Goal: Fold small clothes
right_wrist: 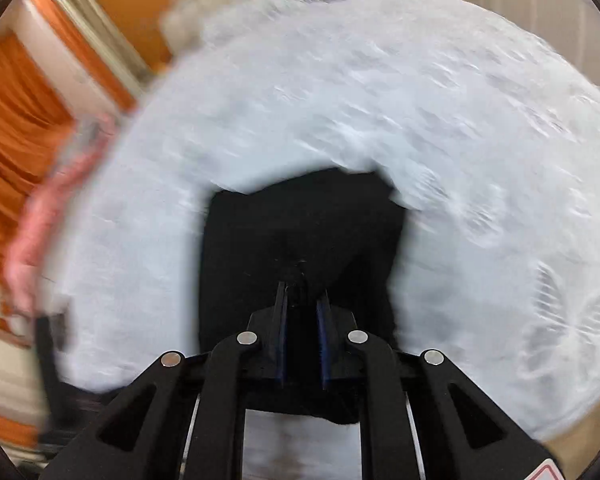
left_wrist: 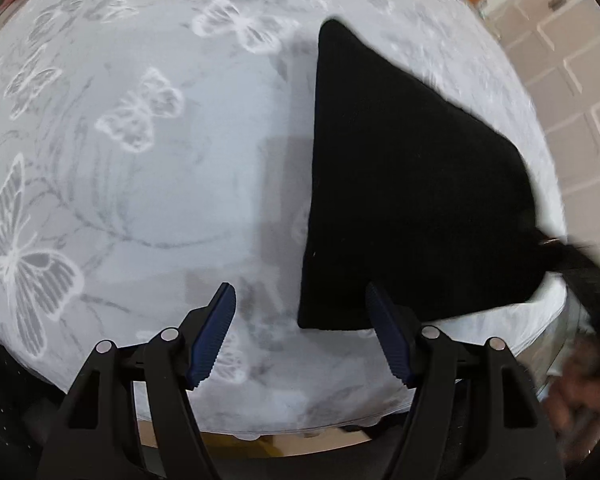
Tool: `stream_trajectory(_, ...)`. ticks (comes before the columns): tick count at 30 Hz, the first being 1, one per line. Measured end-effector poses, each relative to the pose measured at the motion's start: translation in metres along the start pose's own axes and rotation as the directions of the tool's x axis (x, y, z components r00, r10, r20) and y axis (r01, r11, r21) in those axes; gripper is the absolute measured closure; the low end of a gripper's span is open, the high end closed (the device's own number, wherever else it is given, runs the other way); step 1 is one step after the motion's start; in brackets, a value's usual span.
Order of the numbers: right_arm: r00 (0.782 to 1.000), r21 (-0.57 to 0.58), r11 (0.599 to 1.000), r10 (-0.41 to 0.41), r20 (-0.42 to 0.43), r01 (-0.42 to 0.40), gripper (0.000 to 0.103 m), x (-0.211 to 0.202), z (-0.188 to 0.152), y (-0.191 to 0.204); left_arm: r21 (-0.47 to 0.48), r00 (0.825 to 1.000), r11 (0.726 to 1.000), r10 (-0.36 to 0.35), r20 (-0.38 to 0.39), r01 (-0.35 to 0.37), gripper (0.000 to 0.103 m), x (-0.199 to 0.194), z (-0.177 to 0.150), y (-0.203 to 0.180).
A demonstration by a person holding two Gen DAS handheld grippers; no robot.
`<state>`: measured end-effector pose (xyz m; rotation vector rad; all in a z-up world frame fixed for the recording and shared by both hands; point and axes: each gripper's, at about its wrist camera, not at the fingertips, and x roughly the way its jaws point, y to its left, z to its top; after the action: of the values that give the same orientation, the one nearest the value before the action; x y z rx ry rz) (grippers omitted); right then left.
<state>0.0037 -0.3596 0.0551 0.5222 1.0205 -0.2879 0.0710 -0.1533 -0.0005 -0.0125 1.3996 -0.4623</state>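
A black knitted garment (left_wrist: 404,184) lies flat on a pale cloth with a butterfly print (left_wrist: 148,168). In the left wrist view my left gripper (left_wrist: 300,304) is open and empty, hovering at the garment's near left corner. My right gripper (left_wrist: 556,246) comes in blurred from the right and grips the garment's right edge. In the right wrist view my right gripper (right_wrist: 302,300) is shut on the black garment (right_wrist: 300,224), whose fabric is pinched between the pads and hangs below the jaws.
The pale cloth (right_wrist: 380,100) covers the whole work surface. Its near edge (left_wrist: 260,432) drops off just behind my left gripper. White panelled doors (left_wrist: 572,80) stand to the right. Orange curtains (right_wrist: 16,128) and a blurred pink item (right_wrist: 52,208) are at the left.
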Motion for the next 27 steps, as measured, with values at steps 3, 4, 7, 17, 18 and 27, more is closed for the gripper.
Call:
stream_trajectory(3,0.978,-0.06,0.99,-0.136,-0.158,0.128,0.089,0.062,-0.027,-0.025,0.03,0.998,0.998,0.054,-0.028,-0.053,0.037,0.016,0.0,-0.009)
stream_trajectory(4,0.979,-0.078,0.988,-0.146,-0.14,0.137,0.088,0.058,-0.027,-0.02,0.044,0.997,0.996,0.073,-0.014,-0.073,0.038,0.014,0.001,-0.013)
stream_trajectory(7,0.987,-0.072,0.989,-0.135,-0.083,0.129,0.082,0.03,-0.023,-0.005,0.101,0.993,0.988,0.116,0.023,-0.118,0.038,0.005,0.004,-0.027)
stream_trajectory(17,0.997,-0.086,0.993,-0.078,-0.02,0.076,0.082,0.006,-0.002,0.012,0.173,0.965,0.951,0.244,0.091,-0.257,0.038,-0.004,0.004,-0.041)
stream_trajectory(18,0.995,-0.075,0.995,-0.078,-0.07,0.073,0.083,0.023,0.0,0.007,0.172,0.964,0.95,0.249,0.09,-0.261,0.038,-0.002,0.006,-0.042)
stream_trajectory(27,0.993,0.0,0.997,-0.072,-0.097,0.072,0.088,0.035,-0.002,-0.006,0.196,0.957,0.937,0.275,0.09,-0.288,0.038,0.001,0.006,-0.043)
